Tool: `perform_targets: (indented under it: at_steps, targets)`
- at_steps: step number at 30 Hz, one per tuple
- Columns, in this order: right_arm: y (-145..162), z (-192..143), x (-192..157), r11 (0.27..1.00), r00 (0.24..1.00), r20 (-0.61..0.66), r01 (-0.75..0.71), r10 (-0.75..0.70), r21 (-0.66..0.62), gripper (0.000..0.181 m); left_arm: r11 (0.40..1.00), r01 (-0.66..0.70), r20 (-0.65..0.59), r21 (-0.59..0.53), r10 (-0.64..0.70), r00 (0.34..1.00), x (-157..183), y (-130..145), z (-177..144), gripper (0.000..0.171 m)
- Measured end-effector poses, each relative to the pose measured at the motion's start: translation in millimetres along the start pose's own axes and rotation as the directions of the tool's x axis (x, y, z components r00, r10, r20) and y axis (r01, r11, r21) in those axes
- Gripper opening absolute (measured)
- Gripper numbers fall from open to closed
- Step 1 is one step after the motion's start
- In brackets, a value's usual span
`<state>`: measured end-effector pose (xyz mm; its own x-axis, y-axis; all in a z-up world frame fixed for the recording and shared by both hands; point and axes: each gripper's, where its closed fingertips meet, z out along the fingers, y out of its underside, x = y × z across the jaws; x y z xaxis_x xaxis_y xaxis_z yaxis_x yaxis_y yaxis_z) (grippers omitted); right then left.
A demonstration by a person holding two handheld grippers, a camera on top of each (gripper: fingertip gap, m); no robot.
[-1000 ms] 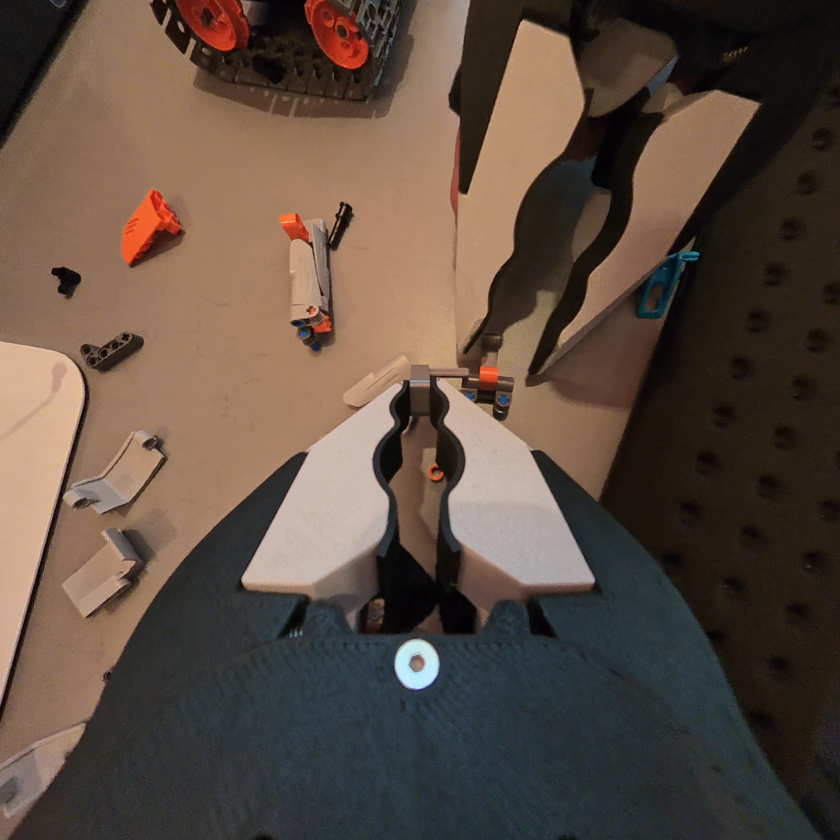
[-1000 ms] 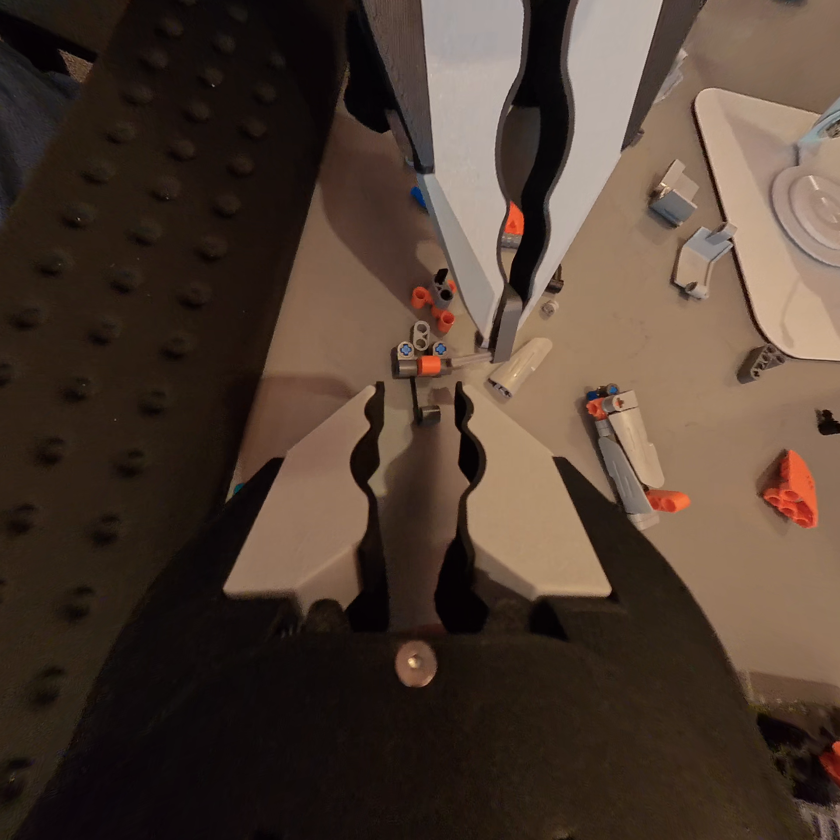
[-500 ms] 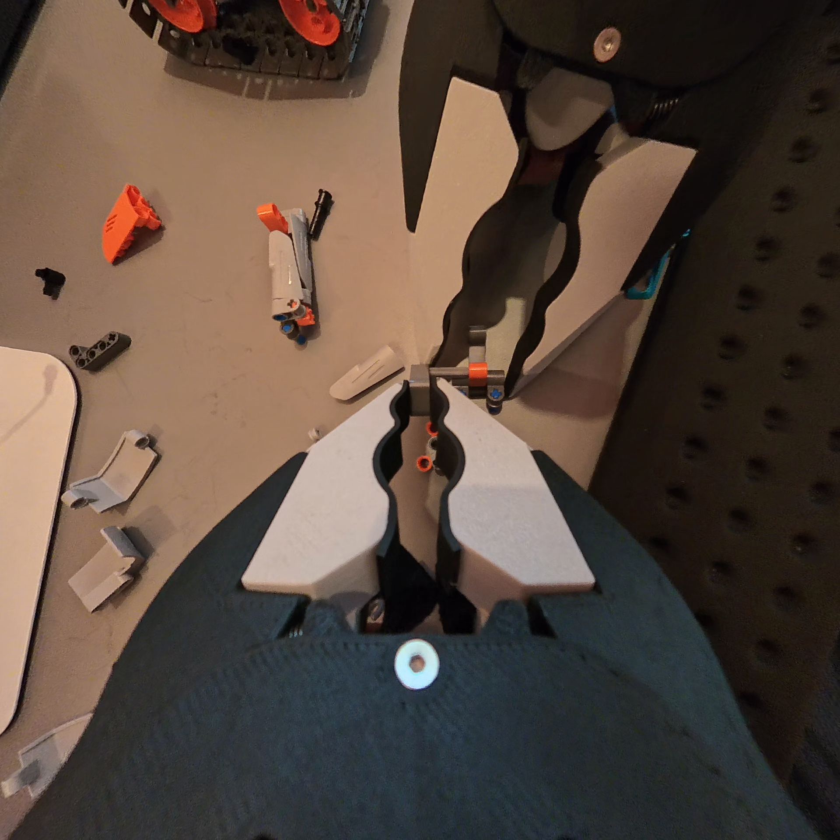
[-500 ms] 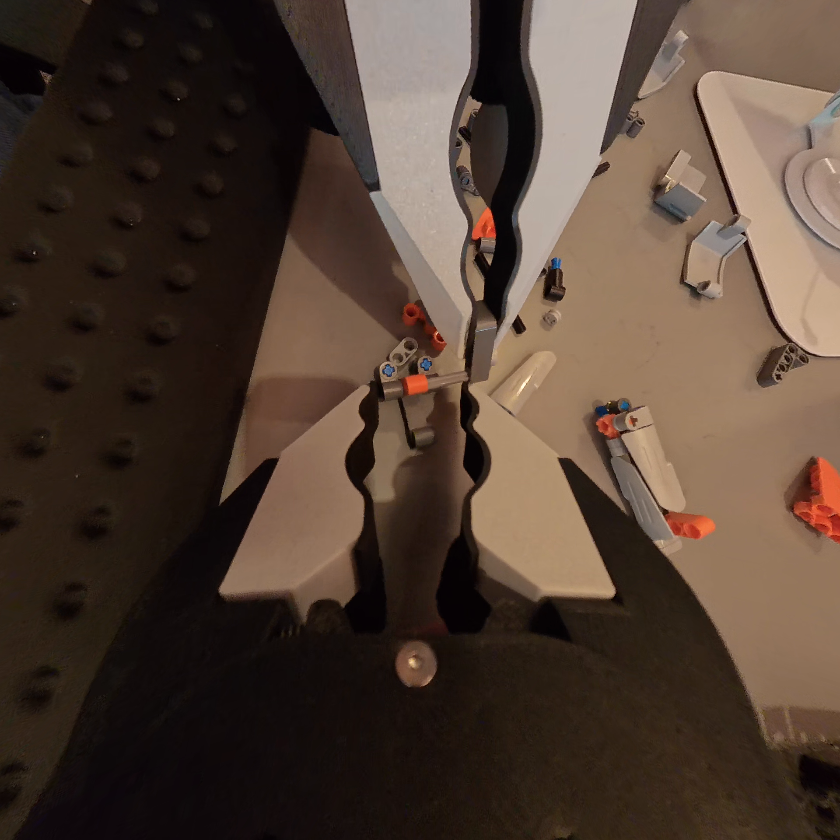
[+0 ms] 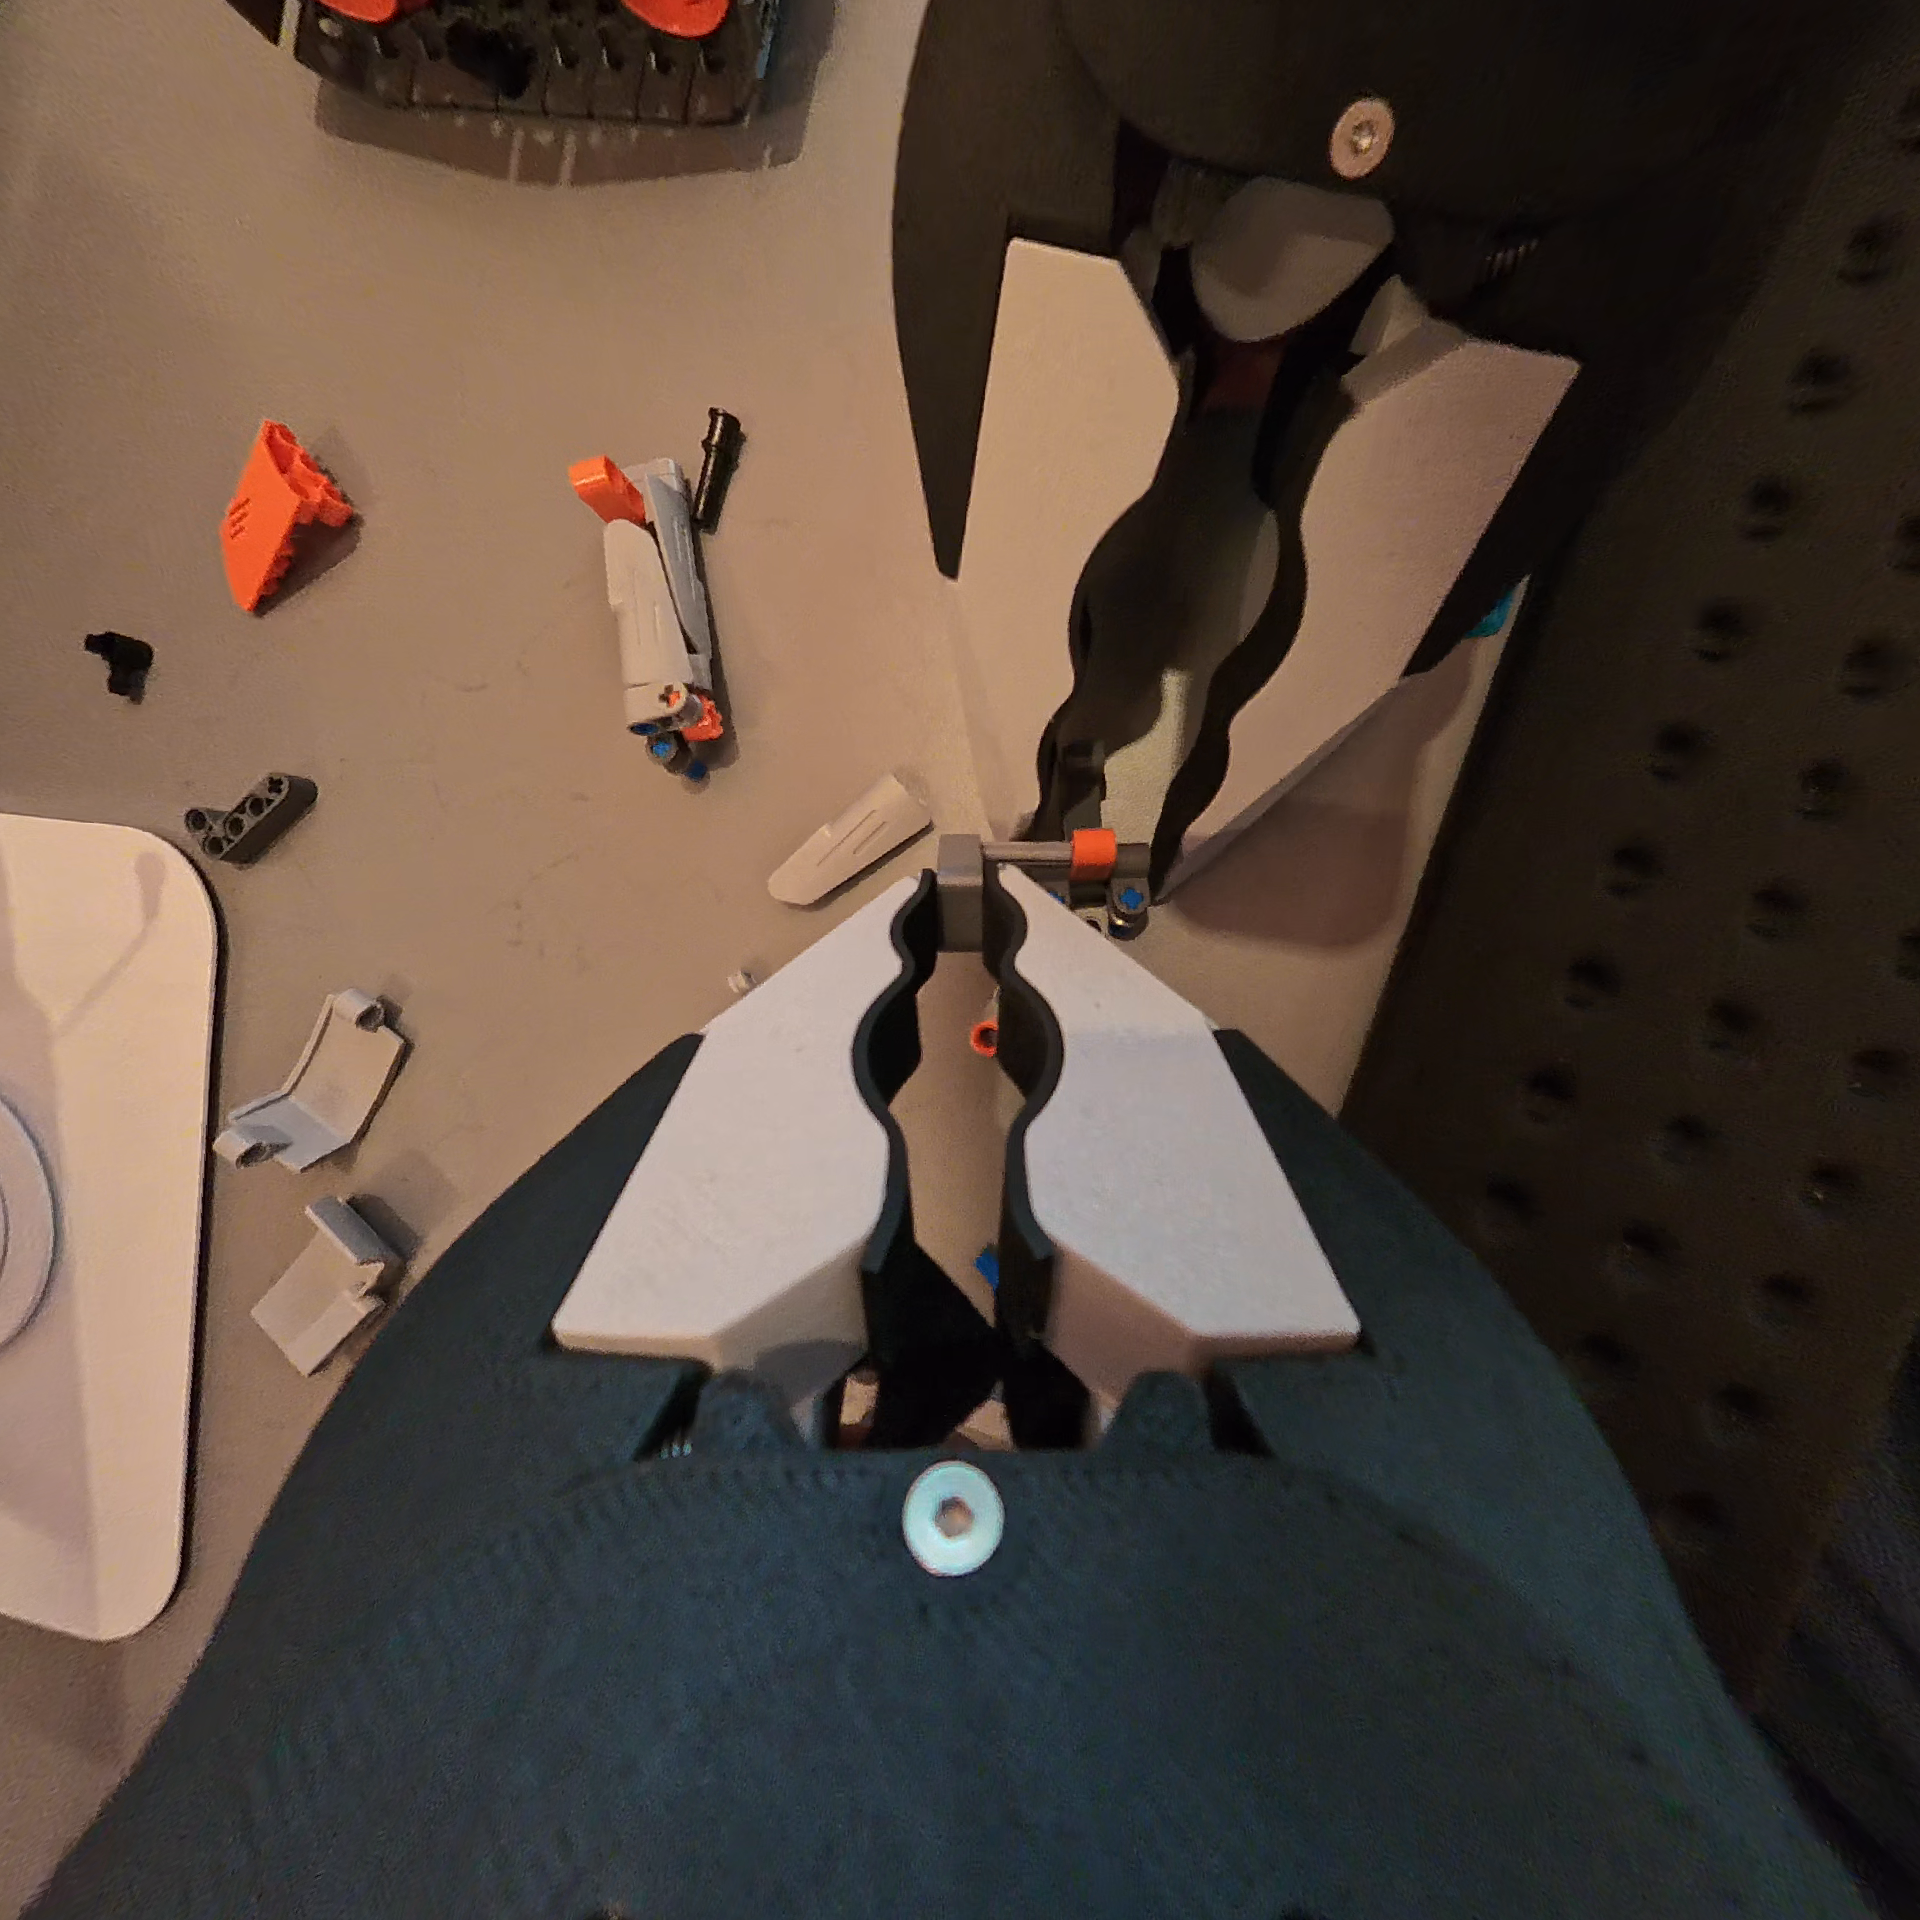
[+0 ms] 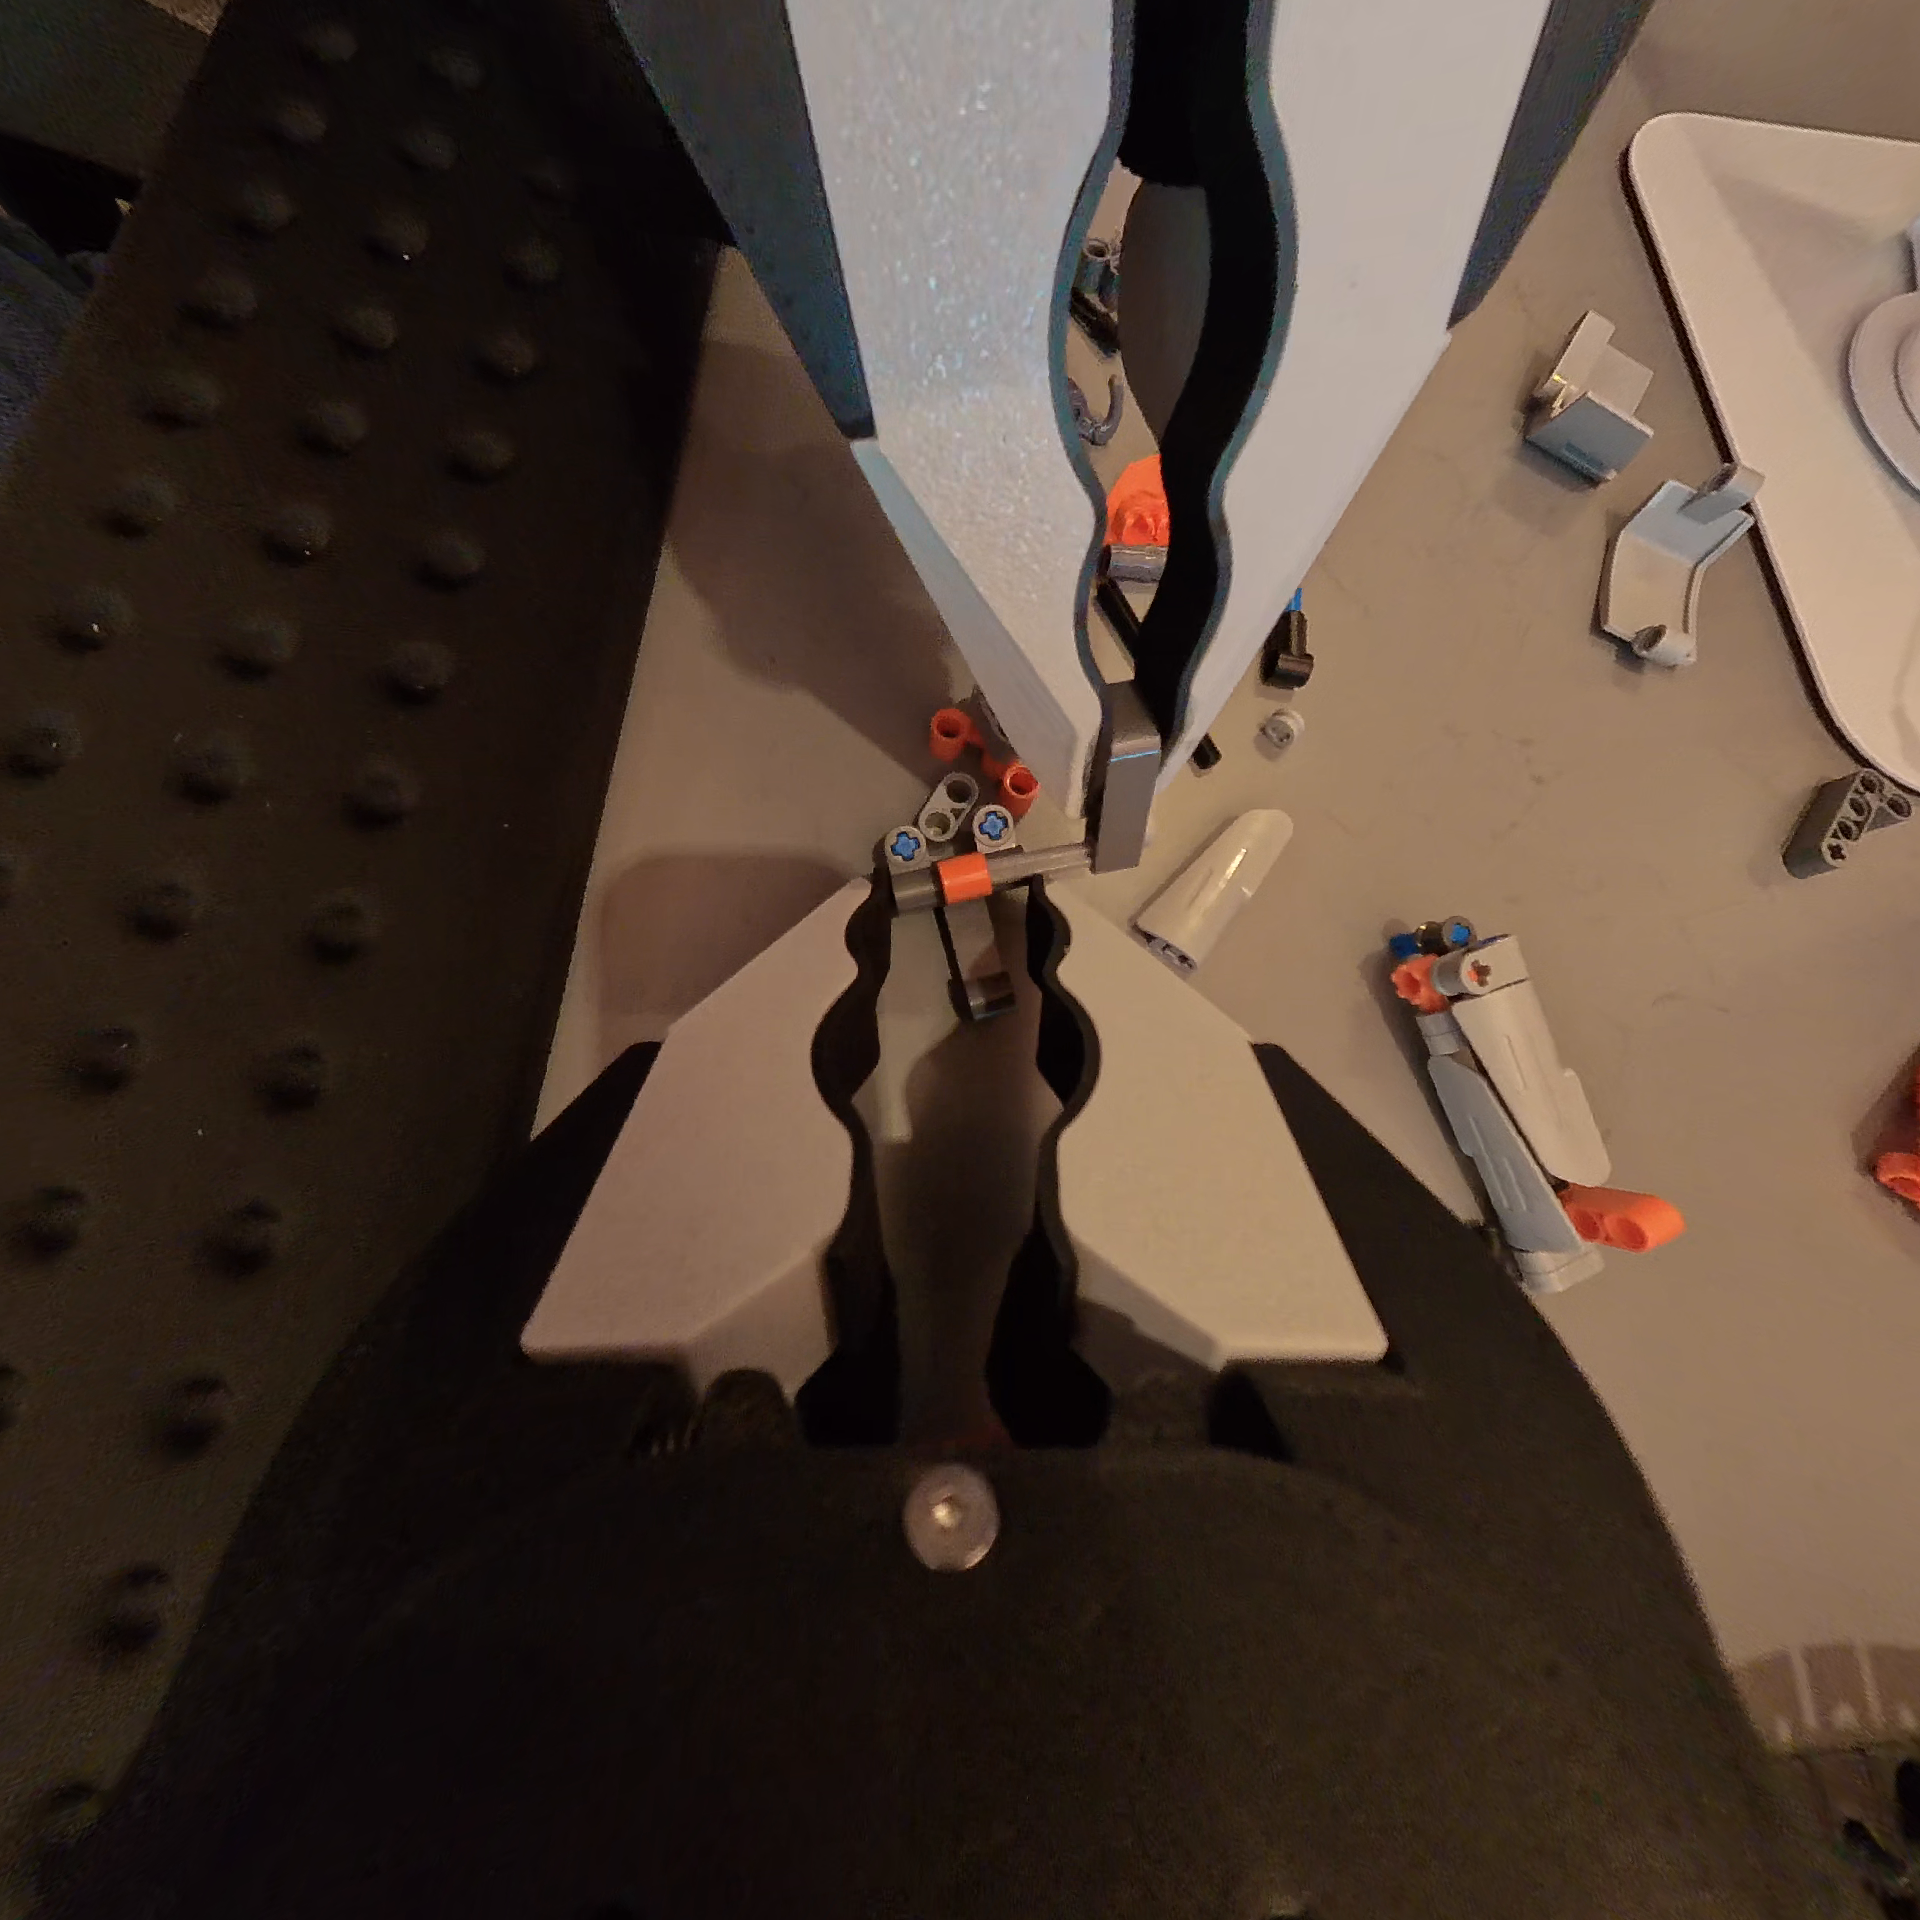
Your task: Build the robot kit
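Observation:
My left gripper (image 5: 964, 896) is shut on a small grey beam (image 5: 962, 902) just above the grey table. A thin axle with an orange bush (image 5: 1093, 847) sticks out to the right of the beam and ends in a dark grey connector with blue pins (image 5: 1128, 885). My right gripper (image 6: 956, 914) is open, its fingertips on either side of that axle piece (image 6: 961, 878) without closing on it. A small grey arm (image 6: 977, 961) hangs from the axle between them. The right gripper also shows in the left wrist view (image 5: 1107, 844), and the left gripper in the right wrist view (image 6: 1127, 727).
A black studded mat (image 5: 1714, 935) lies along the right. Loose parts are scattered on the table: a white fairing (image 5: 847, 836), a grey-white assembly (image 5: 655, 603), an orange wedge (image 5: 275, 514), grey panels (image 5: 312, 1081), a dark beam (image 5: 249, 816). A white board (image 5: 94, 1195) is left, a tracked model (image 5: 530, 52) behind. My two grippers' fingertips are within a few centimetres of each other.
My right gripper has moved in toward the left one, so its open fingers now straddle the axle piece. The left gripper has stayed shut on the grey beam.

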<state>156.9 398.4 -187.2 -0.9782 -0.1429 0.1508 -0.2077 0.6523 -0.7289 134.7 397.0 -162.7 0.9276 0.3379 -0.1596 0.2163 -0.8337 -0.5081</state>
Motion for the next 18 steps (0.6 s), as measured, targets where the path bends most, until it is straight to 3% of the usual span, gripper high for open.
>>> perform_targets:
  at_steps: [12,18]
  targets:
    - [0.3,-0.1,0.7,1.0,1.0,0.006,-0.015,0.015,0.0,0.025,0.996,-0.045,-0.008,-0.083,0.045,0.999,-1.5,-3.0,-0.5,0.006]
    - [0.9,-0.3,1.3,1.0,1.0,0.006,-0.023,0.023,-0.002,0.025,0.997,0.006,-0.042,-0.071,-0.009,0.999,-1.4,-2.9,1.0,0.006]
